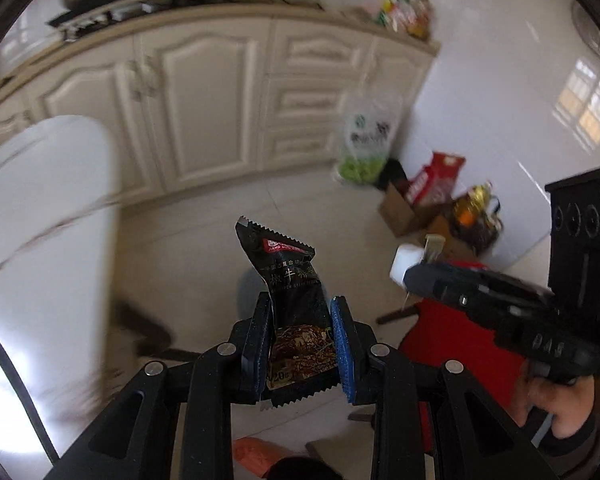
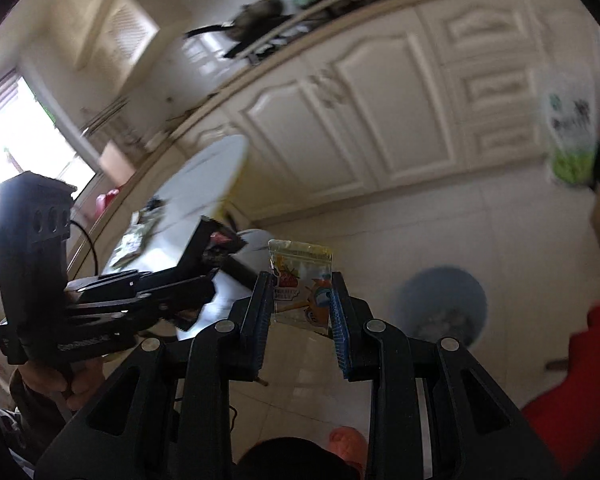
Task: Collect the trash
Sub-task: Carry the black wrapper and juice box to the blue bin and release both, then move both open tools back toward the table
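Both claws are carrying trash, so the step in hand looks like the haul to a bin rather than a pick-up. The left claw (image 1: 302, 344) is clamping a crinkled black foil snack wrapper (image 1: 296, 304) with zigzag-cut ends; its pads are pressing on the wrapper's lower half while the upper half is sticking up and forward beyond the fingertips. The right claw (image 2: 302, 312) is pinching a small clear plastic jelly packet (image 2: 302, 280) printed with cartoon fruit, its top edge standing just above the fingertips. Each claw is closed only as far as its packet allows.

The background is smeared in both views, which fits hands swinging across the room.

Ahead of and to the right of the right claw, down on the pale tiled floor (image 2: 420, 224), a round blue-grey bin (image 2: 440, 304) is showing, with something pale and crumpled inside; the blur is hiding what exactly. In the left wrist view only a dim blue patch is peeking out behind the black wrapper, probably the same bin.

Far ahead and right of the left claw, a brown cardboard box (image 1: 400, 212) is holding red packaging, and a clear plastic bag (image 1: 366, 140) with green contents is hanging against the cream cabinet (image 1: 204, 100).

The next move probably calls for bringing each claw over the bin's mouth, then letting go one at a time.
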`<control>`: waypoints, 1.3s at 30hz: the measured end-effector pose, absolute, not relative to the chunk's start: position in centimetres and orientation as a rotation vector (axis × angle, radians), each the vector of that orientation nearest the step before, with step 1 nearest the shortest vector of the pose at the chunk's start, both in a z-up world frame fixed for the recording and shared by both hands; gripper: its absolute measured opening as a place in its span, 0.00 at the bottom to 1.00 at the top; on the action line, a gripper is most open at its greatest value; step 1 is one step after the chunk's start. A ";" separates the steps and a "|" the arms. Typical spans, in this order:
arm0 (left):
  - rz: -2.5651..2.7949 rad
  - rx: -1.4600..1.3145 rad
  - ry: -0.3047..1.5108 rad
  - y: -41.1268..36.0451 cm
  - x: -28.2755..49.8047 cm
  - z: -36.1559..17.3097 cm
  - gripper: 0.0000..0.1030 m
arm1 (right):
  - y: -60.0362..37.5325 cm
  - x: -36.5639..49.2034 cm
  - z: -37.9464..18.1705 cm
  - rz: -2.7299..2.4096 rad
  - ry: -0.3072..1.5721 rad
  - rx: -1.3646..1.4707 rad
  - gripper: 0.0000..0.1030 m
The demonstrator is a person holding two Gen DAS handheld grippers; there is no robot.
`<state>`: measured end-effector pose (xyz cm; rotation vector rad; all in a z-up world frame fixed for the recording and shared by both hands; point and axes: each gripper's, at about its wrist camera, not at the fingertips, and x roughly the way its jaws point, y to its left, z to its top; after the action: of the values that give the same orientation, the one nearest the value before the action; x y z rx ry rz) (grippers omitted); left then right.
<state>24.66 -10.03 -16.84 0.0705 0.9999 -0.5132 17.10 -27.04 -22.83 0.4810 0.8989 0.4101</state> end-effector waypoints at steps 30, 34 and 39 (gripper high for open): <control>-0.283 0.162 0.997 -19.9 29.2 -21.1 0.73 | -30.4 23.8 -32.2 0.250 0.996 0.531 0.59; -0.286 0.153 0.968 -18.7 25.9 -19.1 0.74 | -29.8 21.4 -28.8 0.238 0.960 0.506 0.71; -0.298 0.123 0.919 -15.5 21.0 -16.0 0.74 | -28.4 17.6 -23.6 0.242 0.884 0.467 0.83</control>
<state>21.04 -15.51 -16.04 0.1226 0.9187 -0.2977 17.60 -28.37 -23.57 0.4669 0.8839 0.2420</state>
